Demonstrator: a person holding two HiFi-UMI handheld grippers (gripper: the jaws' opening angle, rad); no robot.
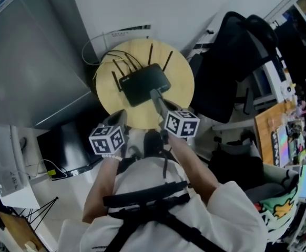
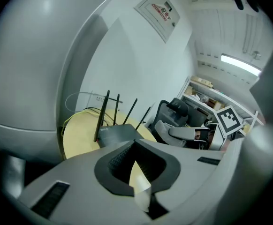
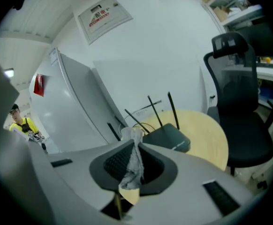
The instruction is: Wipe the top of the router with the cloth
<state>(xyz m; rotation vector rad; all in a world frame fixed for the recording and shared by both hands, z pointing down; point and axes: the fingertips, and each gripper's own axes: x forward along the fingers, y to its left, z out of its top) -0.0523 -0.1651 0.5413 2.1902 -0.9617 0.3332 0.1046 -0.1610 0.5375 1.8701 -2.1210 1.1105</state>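
A black router [image 1: 142,83] with several upright antennas lies on a round wooden table [image 1: 180,70]. In the right gripper view a grey cloth [image 3: 135,161] is pinched between the jaws and hangs down inside them, with the router [image 3: 170,138] just beyond. My right gripper [image 1: 154,94] is shut on the cloth at the router's near edge. My left gripper [image 1: 120,114] is held back over the table's front edge, left of the right one. In its own view the left gripper [image 2: 132,142] has its jaws meeting at the tips with nothing held, and the router [image 2: 120,134] sits ahead.
A tall grey cabinet [image 1: 32,51] stands left of the table. A black office chair [image 1: 232,62] is close on the right, with a cluttered desk [image 1: 279,125] beyond it. Cables [image 1: 98,54] loop off the table's back. A person in yellow [image 3: 21,123] stands far off.
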